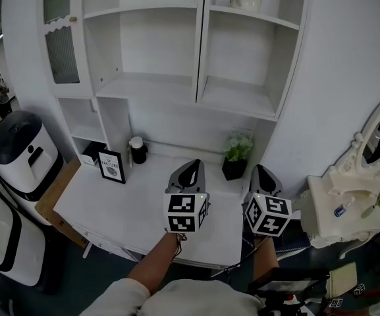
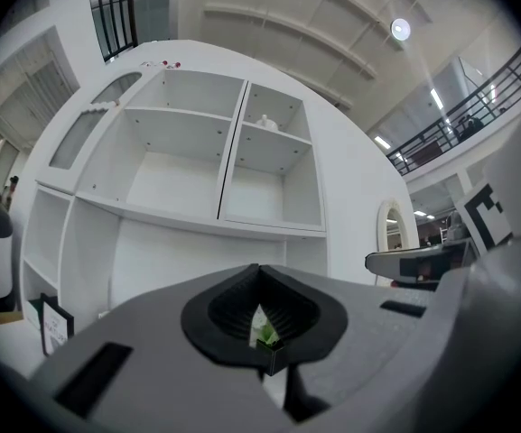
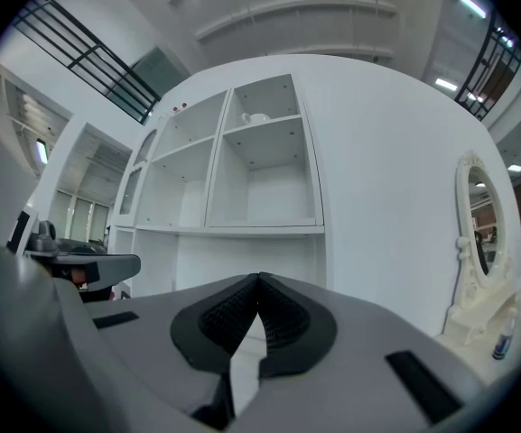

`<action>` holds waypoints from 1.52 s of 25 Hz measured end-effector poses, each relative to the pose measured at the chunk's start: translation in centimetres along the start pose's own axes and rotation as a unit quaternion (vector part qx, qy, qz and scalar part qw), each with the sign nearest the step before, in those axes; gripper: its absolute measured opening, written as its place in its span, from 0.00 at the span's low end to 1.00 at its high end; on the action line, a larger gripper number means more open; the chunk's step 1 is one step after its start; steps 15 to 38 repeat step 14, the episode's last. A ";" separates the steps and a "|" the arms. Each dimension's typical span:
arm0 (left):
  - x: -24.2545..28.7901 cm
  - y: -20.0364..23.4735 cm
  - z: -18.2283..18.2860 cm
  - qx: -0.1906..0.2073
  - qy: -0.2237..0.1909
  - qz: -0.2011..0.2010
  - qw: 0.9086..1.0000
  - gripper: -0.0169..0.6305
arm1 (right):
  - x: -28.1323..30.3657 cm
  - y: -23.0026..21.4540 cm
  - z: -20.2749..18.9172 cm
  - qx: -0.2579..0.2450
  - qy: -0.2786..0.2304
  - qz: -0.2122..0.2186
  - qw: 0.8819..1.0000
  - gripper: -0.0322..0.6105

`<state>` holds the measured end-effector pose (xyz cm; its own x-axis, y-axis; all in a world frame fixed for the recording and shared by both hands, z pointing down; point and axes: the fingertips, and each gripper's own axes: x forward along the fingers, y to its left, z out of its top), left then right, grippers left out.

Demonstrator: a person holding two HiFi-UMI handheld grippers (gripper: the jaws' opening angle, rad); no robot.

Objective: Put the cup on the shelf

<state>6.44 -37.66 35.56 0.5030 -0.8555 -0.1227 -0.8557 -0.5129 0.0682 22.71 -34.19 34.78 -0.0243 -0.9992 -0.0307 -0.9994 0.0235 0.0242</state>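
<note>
Illumination is bright and even, supplied from overhead by a round ceiling lamp point(image 2: 400, 30). The white shelf unit point(image 1: 196, 58) shows only soft shadows inside its compartments. Both gripper views have strong fisheye curvature and dark vignetted corners, and their nearest foreground is soft. The head view bends straight lines at its edges.

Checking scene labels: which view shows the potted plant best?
The head view: the potted plant stands whole at the back of the desk. The left gripper view shows only a green sliver of it, low in frame; the right gripper view, none.
</note>
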 end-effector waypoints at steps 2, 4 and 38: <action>0.1 0.0 -0.1 0.001 0.001 -0.001 1.000 0.04 | 0.1 0.1 0.0 0.001 0.000 0.000 1.000 0.08; 0.2 0.2 -0.3 0.000 0.002 -0.001 1.000 0.04 | 0.2 0.1 0.0 0.000 0.000 0.001 1.000 0.08; 0.9 0.5 -1.2 -0.008 0.014 -0.001 1.000 0.04 | 0.6 -0.5 -0.3 -0.001 0.003 -0.002 1.000 0.08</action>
